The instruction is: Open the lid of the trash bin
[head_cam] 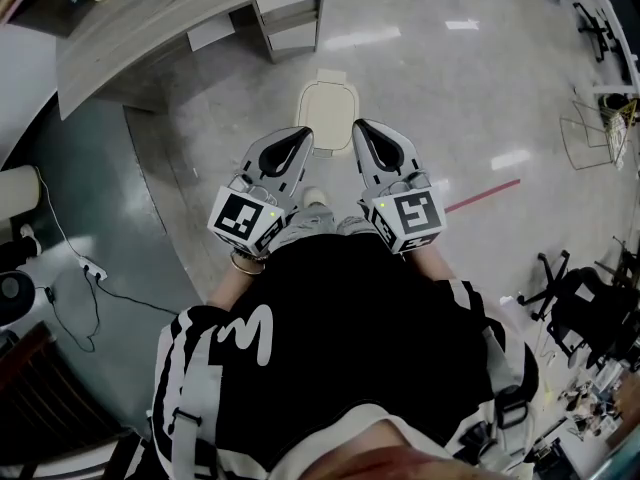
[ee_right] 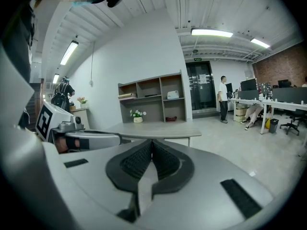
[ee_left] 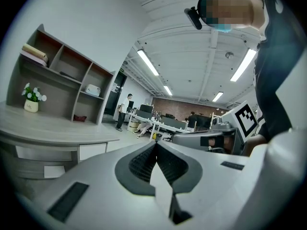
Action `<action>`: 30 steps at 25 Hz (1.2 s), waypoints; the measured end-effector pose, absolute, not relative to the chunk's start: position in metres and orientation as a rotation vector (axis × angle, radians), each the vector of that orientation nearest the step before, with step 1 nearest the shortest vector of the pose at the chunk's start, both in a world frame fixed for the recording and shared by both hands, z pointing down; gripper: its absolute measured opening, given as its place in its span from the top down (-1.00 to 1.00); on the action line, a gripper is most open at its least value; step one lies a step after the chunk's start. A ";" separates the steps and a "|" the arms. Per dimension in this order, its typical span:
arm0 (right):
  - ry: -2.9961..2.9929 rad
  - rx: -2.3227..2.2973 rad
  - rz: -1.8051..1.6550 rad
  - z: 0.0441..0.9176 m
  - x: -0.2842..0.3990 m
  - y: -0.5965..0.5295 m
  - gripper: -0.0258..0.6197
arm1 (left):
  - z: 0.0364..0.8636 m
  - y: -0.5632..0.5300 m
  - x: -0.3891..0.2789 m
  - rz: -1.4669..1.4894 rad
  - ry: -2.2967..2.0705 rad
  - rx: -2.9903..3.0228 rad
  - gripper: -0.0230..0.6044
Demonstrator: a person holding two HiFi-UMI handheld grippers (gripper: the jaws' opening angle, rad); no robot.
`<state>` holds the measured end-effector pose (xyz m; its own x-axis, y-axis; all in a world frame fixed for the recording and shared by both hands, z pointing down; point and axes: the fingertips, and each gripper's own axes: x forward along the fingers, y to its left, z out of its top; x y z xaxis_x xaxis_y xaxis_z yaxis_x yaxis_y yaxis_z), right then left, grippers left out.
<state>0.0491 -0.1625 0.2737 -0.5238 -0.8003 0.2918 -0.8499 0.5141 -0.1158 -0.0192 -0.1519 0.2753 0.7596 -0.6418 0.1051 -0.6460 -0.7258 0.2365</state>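
Observation:
A cream trash bin point(head_cam: 327, 114) with its lid down stands on the floor, straight ahead of the person in the head view. My left gripper point(head_cam: 299, 135) is held just left of it and my right gripper point(head_cam: 361, 129) just right of it, both above floor level and apart from the bin. Both are shut with nothing between the jaws. In the left gripper view my left gripper point(ee_left: 156, 143) points level across the office, so the bin is out of sight. The right gripper view shows my right gripper point(ee_right: 152, 142) aimed at a desk, again without the bin.
A curved grey desk point(head_cam: 150, 28) with a drawer unit point(head_cam: 292, 18) runs along the far left. A shelf unit point(ee_right: 152, 98) stands against the wall. Office chairs point(head_cam: 575, 288) and a wire rack point(head_cam: 592, 128) are at the right. People point(ee_right: 223, 98) stand and sit by distant desks.

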 end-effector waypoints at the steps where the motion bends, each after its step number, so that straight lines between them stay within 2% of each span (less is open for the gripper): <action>1: -2.553 1.413 0.363 0.274 0.049 -0.164 0.89 | 0.276 -0.152 -0.020 0.031 -1.010 2.692 0.92; 30: -2.597 1.190 0.407 0.311 0.046 -0.158 0.89 | 0.294 -0.138 -0.024 -0.039 -1.206 2.578 0.92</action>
